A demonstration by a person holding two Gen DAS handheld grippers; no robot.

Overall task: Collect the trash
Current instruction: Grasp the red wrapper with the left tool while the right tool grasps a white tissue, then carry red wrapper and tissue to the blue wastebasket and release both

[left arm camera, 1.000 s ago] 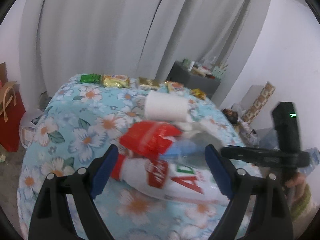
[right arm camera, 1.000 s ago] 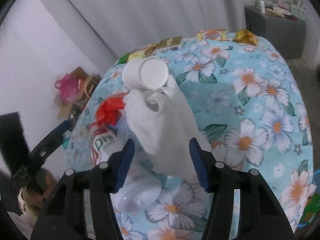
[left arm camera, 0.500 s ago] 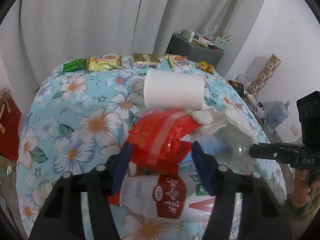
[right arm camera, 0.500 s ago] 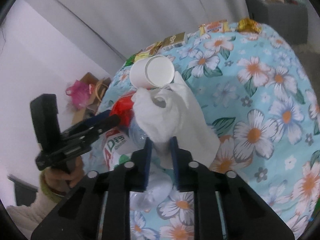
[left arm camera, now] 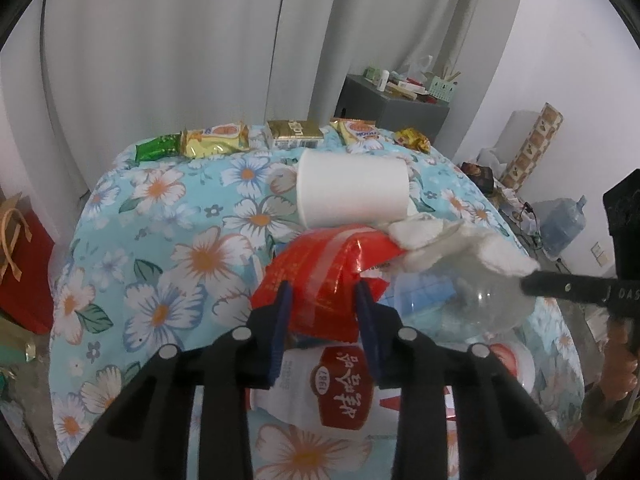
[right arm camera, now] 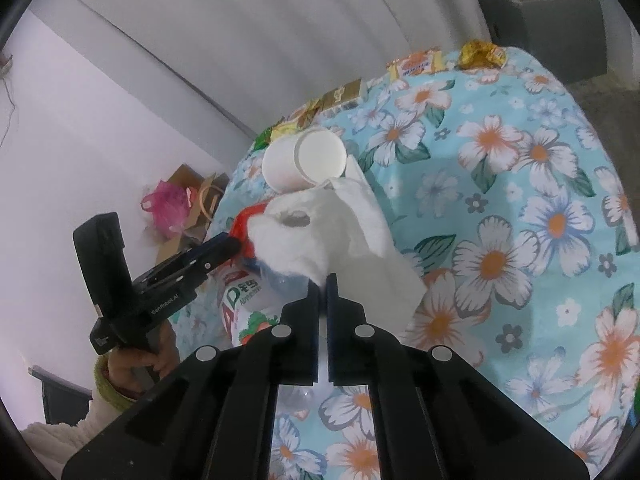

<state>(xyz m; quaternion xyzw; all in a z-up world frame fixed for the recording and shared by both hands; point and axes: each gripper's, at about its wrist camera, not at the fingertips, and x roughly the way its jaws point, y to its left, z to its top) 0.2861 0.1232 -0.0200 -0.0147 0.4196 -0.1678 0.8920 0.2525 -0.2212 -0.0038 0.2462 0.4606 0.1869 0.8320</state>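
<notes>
A heap of trash lies on the floral tablecloth. My left gripper has its jaws closing on a crumpled red wrapper, and both blue pads press its sides. My right gripper is shut on the near end of a white tissue; its tip also shows in the left wrist view. A white paper cup lies on its side behind the wrapper. Under the heap are a clear plastic bottle and a white bottle with a red label.
Several snack packets line the table's far edge. A grey cabinet with small items stands behind, in front of the curtains. A red bag is on the floor at left, a water jug at right.
The left gripper moved forward and its jaws narrowed from wide open onto the red wrapper. The right jaws, open around the tissue earlier, have shut on it.
</notes>
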